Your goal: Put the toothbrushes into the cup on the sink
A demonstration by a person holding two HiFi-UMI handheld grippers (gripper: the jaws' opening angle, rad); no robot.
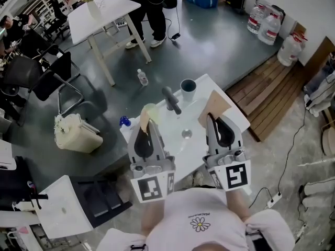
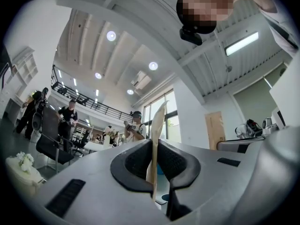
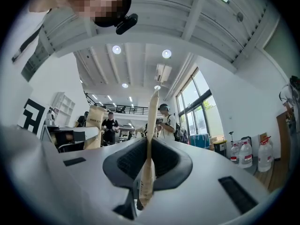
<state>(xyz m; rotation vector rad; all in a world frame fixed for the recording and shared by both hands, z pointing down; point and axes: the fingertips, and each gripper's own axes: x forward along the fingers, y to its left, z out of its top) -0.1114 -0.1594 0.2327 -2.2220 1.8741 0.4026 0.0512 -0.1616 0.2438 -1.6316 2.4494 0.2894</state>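
Observation:
A white sink (image 1: 201, 145) with a dark faucet (image 1: 171, 99) lies below both grippers in the head view. A grey-blue cup (image 1: 188, 88) stands on its far rim. My left gripper (image 1: 148, 125) is shut on a thin pale-yellow toothbrush packet (image 1: 148, 114) that sticks up beyond the jaws. That packet (image 2: 157, 121) appears edge-on in the left gripper view, pinched by the left gripper (image 2: 154, 149). My right gripper (image 1: 215, 118) is shut on a flat brown paper toothbrush packet (image 1: 214, 104). In the right gripper view this packet (image 3: 152, 111) stands upright in the right gripper (image 3: 149, 149). Both grippers point upward, short of the cup.
A white table (image 1: 104, 9) and a standing person (image 1: 149, 9) are beyond the sink. A small bottle (image 1: 142, 77) stands on the floor. Black chairs (image 1: 47, 77) and a white bag (image 1: 76, 132) are at left; a wooden pallet (image 1: 272, 93) and water jugs (image 1: 269, 25) at right.

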